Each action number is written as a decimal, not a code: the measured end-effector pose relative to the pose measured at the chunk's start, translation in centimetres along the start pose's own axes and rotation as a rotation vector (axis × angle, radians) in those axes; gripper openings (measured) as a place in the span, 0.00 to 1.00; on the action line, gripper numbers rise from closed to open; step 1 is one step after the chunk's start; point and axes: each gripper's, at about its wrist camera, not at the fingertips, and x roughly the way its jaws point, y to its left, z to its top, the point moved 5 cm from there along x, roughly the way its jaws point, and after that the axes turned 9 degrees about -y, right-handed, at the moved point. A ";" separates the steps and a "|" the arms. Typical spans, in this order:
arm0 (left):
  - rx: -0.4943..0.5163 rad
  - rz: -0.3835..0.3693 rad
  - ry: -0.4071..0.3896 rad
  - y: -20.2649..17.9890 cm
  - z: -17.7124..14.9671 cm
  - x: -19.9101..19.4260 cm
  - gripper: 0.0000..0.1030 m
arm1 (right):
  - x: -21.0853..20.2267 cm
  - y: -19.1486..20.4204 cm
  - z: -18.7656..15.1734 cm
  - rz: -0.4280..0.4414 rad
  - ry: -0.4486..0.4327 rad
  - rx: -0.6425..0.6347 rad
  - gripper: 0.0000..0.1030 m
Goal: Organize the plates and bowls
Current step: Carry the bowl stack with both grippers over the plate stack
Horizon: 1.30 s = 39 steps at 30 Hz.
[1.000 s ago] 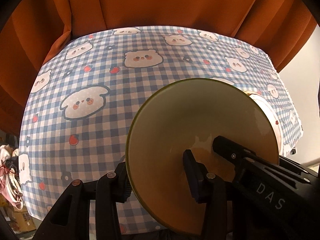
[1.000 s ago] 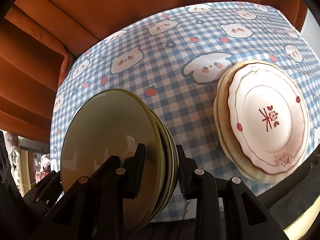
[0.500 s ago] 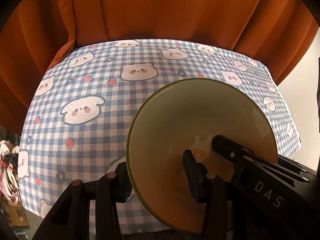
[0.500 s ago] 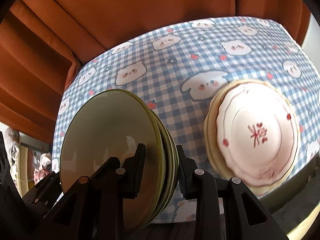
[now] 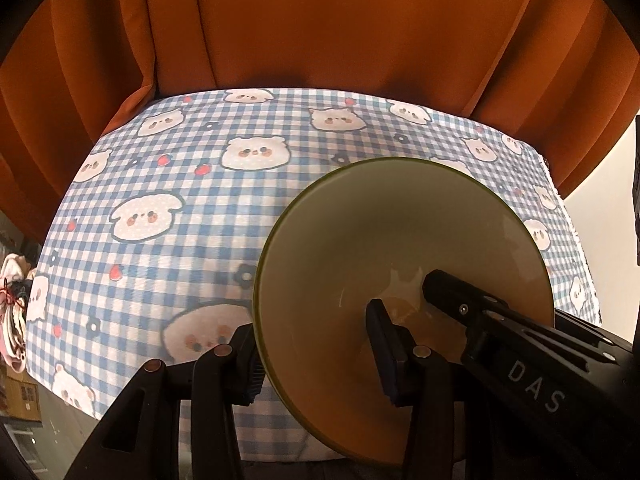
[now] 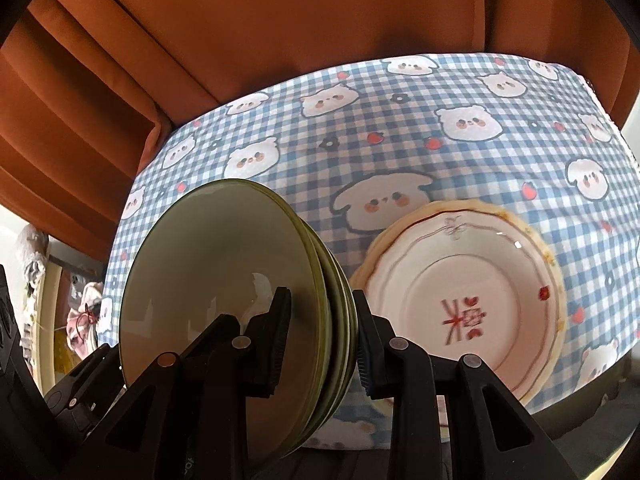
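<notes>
Between right fingers (image 6: 276, 344), green plates (image 6: 224, 296).

The green bowl (image 5: 360, 248) blocks the right half of the checked tablecloth (image 5: 168, 248) in the left wrist view, and its lower rim disappears behind the left claw (image 5: 316, 356). In the right wrist view the stacked green bowls (image 6: 224, 280) hide the left edge of the white plates (image 6: 472, 280); how many plates lie there I can't tell. The red mark (image 6: 460, 320) in the top plate is blurred. The clutter (image 6: 80, 320) beyond the surface's left end is too small to make out.
</notes>
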 end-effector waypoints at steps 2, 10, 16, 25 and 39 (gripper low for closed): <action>-0.004 0.004 -0.001 -1.1 -0.1 0.1 0.43 | -0.3 -1.1 0.2 0.004 -0.001 -0.004 0.32; -0.031 0.014 -0.009 -4.7 -0.6 0.7 0.43 | -1.1 -4.6 0.8 0.013 0.006 -0.017 0.32; -0.050 0.008 -0.005 -7.4 -1.1 1.5 0.43 | -1.5 -7.2 1.0 0.009 0.008 -0.031 0.32; -0.093 -0.012 0.023 -10.6 -2.4 3.4 0.43 | -1.4 -11.2 0.7 -0.020 0.030 -0.056 0.32; -0.096 -0.010 0.065 -11.9 -2.3 5.7 0.43 | 0.3 -13.5 0.9 -0.047 0.072 -0.060 0.32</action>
